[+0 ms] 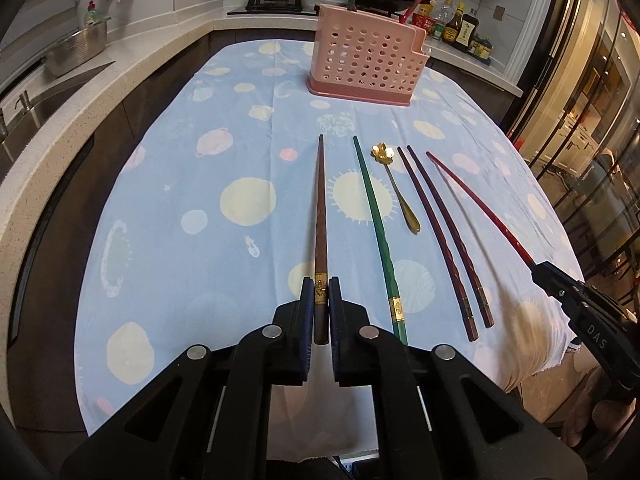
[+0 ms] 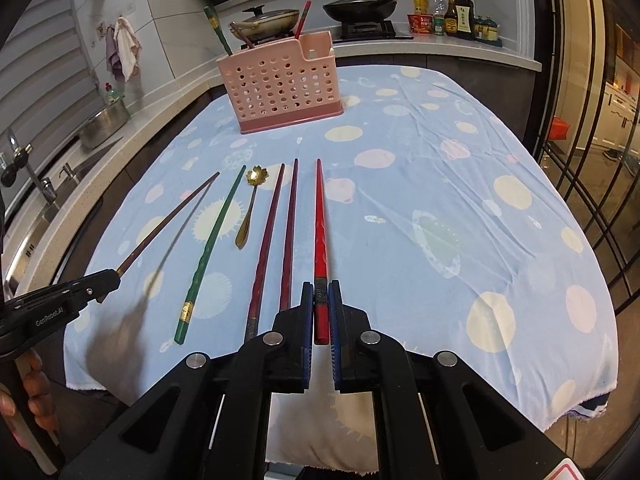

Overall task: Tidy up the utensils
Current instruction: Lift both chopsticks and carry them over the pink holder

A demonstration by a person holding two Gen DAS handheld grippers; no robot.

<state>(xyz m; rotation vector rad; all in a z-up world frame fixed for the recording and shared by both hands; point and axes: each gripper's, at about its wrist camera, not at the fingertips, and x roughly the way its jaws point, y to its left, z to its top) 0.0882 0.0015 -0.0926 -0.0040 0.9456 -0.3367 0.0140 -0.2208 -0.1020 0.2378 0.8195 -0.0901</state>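
Observation:
My left gripper (image 1: 321, 290) is shut on the thick end of a brown chopstick (image 1: 320, 216), held just above the blue tablecloth (image 1: 200, 184). My right gripper (image 2: 321, 294) is shut on a red chopstick (image 2: 320, 224), also lifted. Between them on the cloth lie a green chopstick (image 1: 376, 232), a gold spoon (image 1: 396, 188) with a flower-shaped bowl, and two dark red chopsticks (image 1: 444, 236). A pink perforated utensil holder (image 1: 366, 58) stands at the table's far side with several chopsticks upright in it. The right gripper (image 1: 538, 274) also shows at the left wrist view's right edge.
A stone counter (image 1: 80, 96) with a sink and a steel colander (image 1: 78, 48) runs along the left. Behind the holder is a stove with two pans (image 2: 272, 24) and sauce bottles (image 2: 452, 14). A glass partition (image 2: 592, 160) stands on the right. A hand (image 2: 36, 392) grips the left tool.

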